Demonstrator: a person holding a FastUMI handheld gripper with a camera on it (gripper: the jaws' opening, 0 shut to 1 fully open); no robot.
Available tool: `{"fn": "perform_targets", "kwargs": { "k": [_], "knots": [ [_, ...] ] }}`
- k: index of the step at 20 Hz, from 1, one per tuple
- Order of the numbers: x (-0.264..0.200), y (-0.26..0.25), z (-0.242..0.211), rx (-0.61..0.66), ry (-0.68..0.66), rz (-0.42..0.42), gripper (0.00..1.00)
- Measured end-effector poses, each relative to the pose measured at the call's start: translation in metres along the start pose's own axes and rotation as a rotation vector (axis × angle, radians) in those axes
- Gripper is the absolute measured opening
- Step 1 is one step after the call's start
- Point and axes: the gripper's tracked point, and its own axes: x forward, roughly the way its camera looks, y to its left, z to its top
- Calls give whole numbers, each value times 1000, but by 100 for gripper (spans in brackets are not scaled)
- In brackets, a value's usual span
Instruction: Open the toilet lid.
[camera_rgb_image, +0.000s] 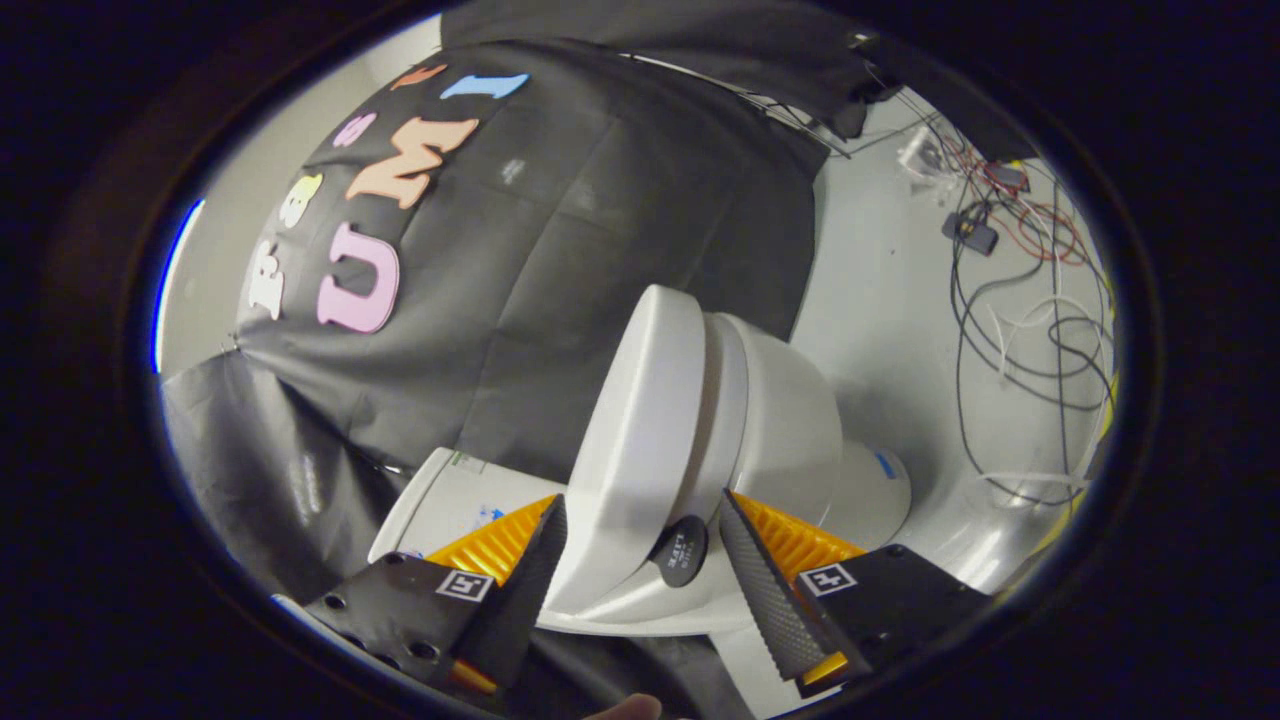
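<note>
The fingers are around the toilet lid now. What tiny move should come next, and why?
Probably squeeze shut first. The hand-held gripper has one finger on each side of the lid's front edge, but there seems to be a gap by the finger near the round bumper, so it doesn't look pinched yet. The lid is only slightly parted from the bowl, so lifting further without a firm hold could let it slip.

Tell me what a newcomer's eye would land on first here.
The white toilet dominates, its lid raised a little off the seat, edge-on between the gripper fingers, which straddle it without clearly pressing. Beyond it to one side, a tangle of cables sprawls over the pale floor; the black booth cloth hangs behind.
</note>
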Motion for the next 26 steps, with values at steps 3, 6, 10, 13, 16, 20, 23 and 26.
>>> {"fn": "perform_targets", "kwargs": {
  "k": [3,6,10,13,16,20,23,26],
  "knots": [
    [0,-2,-2,34,-11,5,95],
    [2,-6,3,56,-20,5,95],
    [8,-10,-1,93,-10,10,95],
    [12,-3,1,166,-15,69,86],
    [8,-7,-10,217,21,63,56],
    [9,-27,-26,212,110,-44,26],
    [16,-21,-24,265,106,-32,4],
    [10,-13,-29,248,47,-80,5]
  ]
}}
